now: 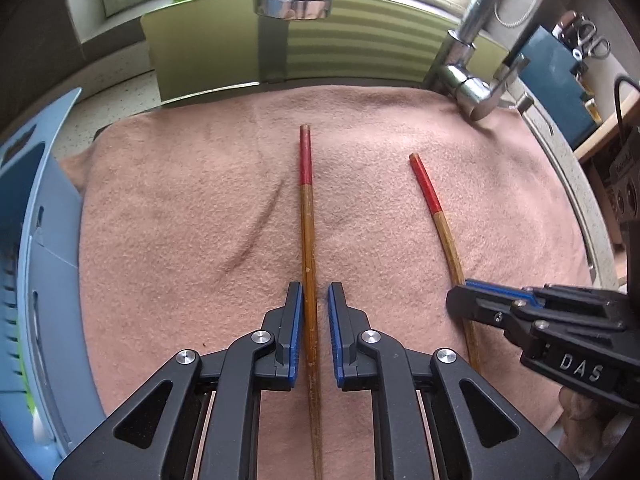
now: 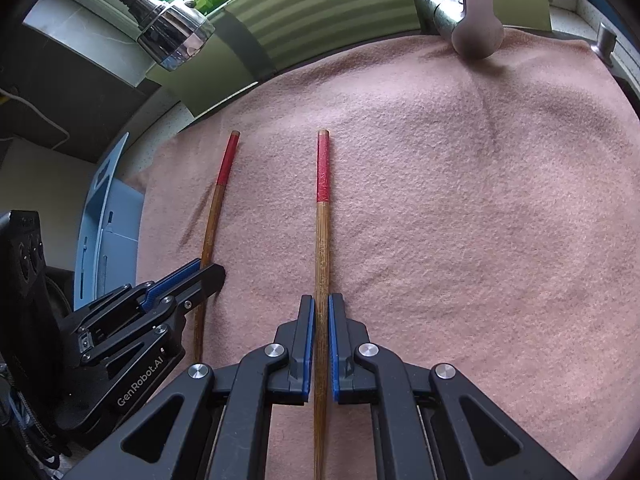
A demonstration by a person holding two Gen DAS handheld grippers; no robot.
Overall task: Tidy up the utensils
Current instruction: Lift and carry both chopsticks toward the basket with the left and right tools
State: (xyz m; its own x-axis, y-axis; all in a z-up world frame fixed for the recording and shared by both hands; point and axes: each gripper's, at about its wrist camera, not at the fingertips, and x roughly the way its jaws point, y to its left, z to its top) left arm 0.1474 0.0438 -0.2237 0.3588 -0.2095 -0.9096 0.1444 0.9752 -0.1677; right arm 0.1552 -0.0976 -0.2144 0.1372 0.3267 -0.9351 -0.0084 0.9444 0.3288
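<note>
Two chopsticks on the pink towel (image 1: 180,200), both w/ long axis pointing at the faucet-side edge. My left gripper (image 1: 316,336) straddles the left chopstick (image 1: 307,240), jaws slightly apart, not pinching. Right gripper (image 2: 320,344) looks pressed onto the right chopstick (image 2: 322,240).
</note>
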